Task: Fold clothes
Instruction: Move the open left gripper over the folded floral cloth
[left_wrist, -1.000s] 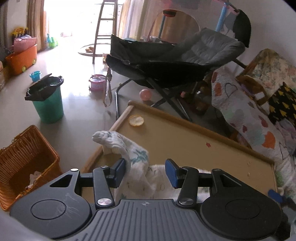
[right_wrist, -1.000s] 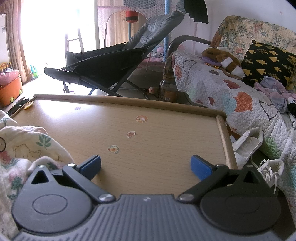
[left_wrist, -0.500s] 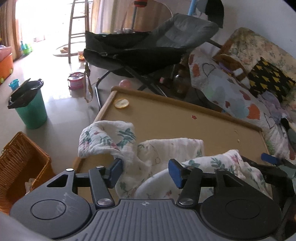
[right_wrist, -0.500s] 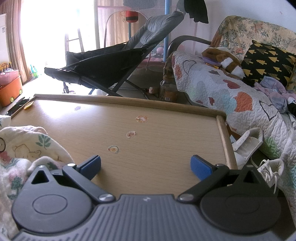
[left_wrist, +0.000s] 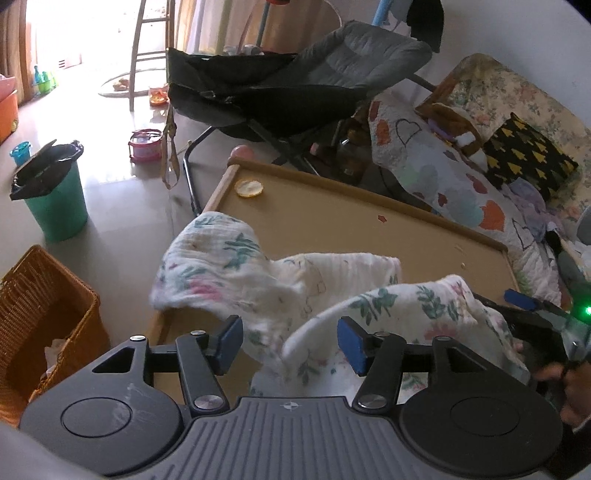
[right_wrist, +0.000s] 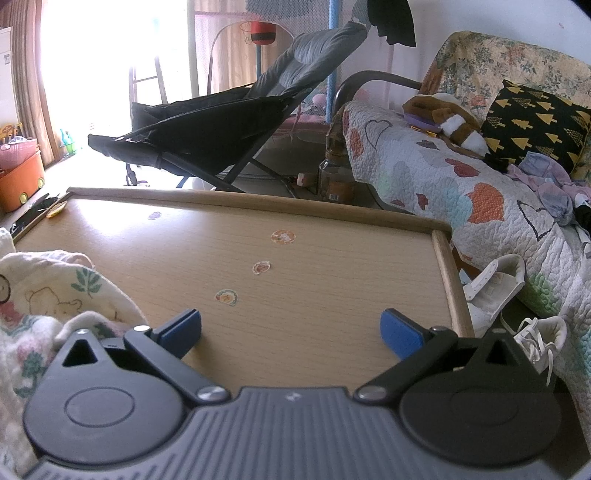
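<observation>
Blue-padded fingers (left_wrist: 232, 339) of the left gripper (left_wrist: 291, 341) stand apart, jaws just having opened further; folds of the floral garment (left_wrist: 258, 273) lie between them, neither pad visibly pressing on the cloth. Right gripper (right_wrist: 291, 330): fingers spread wide over bare tabletop, nothing between them. Garment: crumpled in a heap at the near left of the wooden table (right_wrist: 314, 254), one fold hanging over the left rim, another draped against the right gripper's body. Small stickers (right_wrist: 282, 236) dot the tabletop. Left of the table, on the floor: a wicker basket (left_wrist: 40, 306) holding a pale item, not identifiable; farther off, a green bin (left_wrist: 55, 199) lined with a black bag, contents not visible.
</observation>
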